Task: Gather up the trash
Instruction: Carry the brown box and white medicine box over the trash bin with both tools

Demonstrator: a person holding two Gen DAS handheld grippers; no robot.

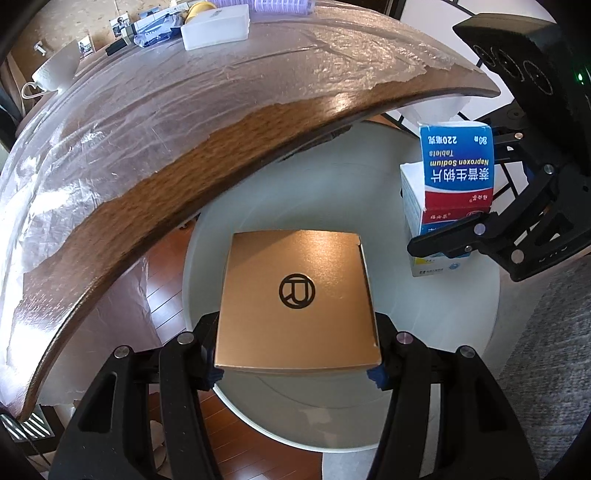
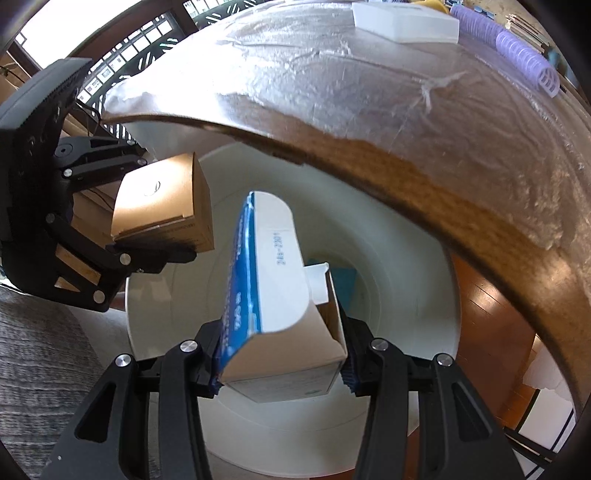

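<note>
My left gripper [image 1: 297, 373] is shut on a flat gold box [image 1: 297, 302] with a black round logo, held over the white round bin [image 1: 443, 295] on the floor. My right gripper [image 2: 280, 373] is shut on a blue and white medicine box [image 2: 280, 295] with an open end flap, also above the bin [image 2: 406, 258]. In the left wrist view the medicine box [image 1: 458, 166] hangs at the right in the right gripper [image 1: 469, 199]. In the right wrist view the gold box [image 2: 162, 206] shows at the left. A teal item [image 2: 343, 280] lies inside the bin.
A wooden table [image 1: 184, 147] covered in plastic film overhangs the bin. On it are a white box [image 1: 216, 26], a white cup [image 1: 55, 70] and purple rollers [image 2: 517, 48]. Wood floor [image 1: 166, 269] lies under the table and grey carpet [image 1: 554, 350] beside the bin.
</note>
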